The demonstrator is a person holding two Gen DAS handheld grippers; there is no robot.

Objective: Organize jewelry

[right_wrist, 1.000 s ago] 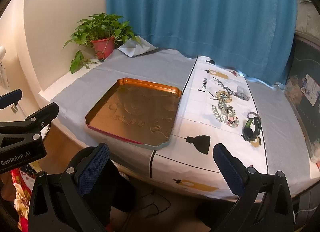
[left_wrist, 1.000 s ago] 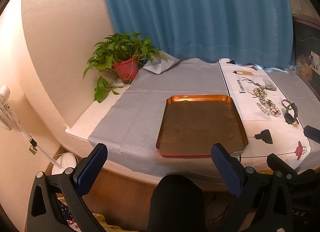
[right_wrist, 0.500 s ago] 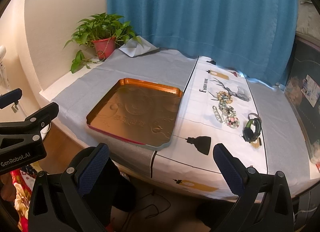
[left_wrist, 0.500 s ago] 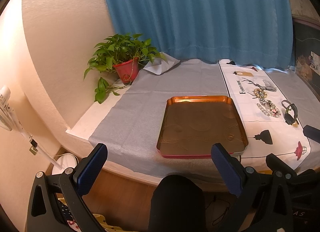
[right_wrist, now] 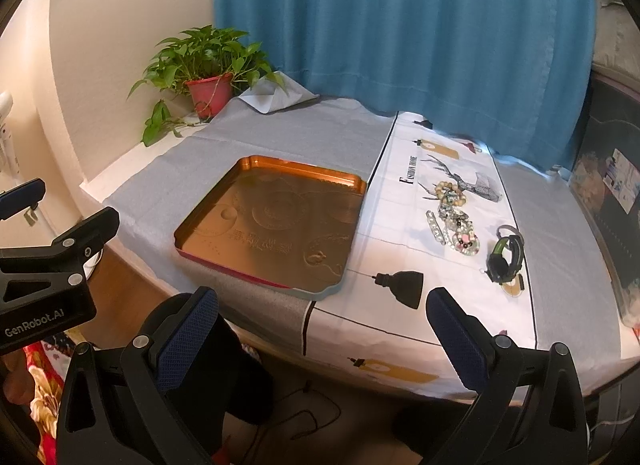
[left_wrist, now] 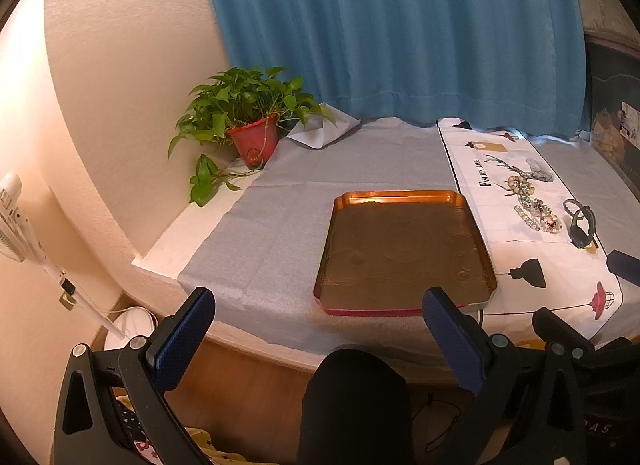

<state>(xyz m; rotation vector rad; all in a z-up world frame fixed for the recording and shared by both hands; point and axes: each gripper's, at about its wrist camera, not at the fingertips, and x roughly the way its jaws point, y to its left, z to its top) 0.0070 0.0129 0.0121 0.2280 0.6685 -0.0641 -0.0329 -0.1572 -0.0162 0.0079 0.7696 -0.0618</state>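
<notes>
A copper tray (left_wrist: 404,249) (right_wrist: 276,221) lies on the grey cloth with nothing in it. To its right, on a white printed runner, several beaded bracelets (left_wrist: 534,205) (right_wrist: 454,215) lie in a loose row, with a dark green-trimmed piece (left_wrist: 582,225) (right_wrist: 505,255) beside them. My left gripper (left_wrist: 318,311) hangs open before the table's front edge, left of the tray's near side. My right gripper (right_wrist: 322,315) is also open, low in front of the runner's near edge. Both hold nothing.
A potted plant (left_wrist: 248,121) (right_wrist: 204,69) in a red pot stands at the back left corner. A blue curtain (right_wrist: 400,25) hangs behind the table. A person's dark-clad knee (left_wrist: 356,401) sits below the table edge. The left gripper's body (right_wrist: 48,285) shows at the left of the right wrist view.
Both grippers have drifted very slightly; the scene barely shifts in either view. Nothing on the table has moved.
</notes>
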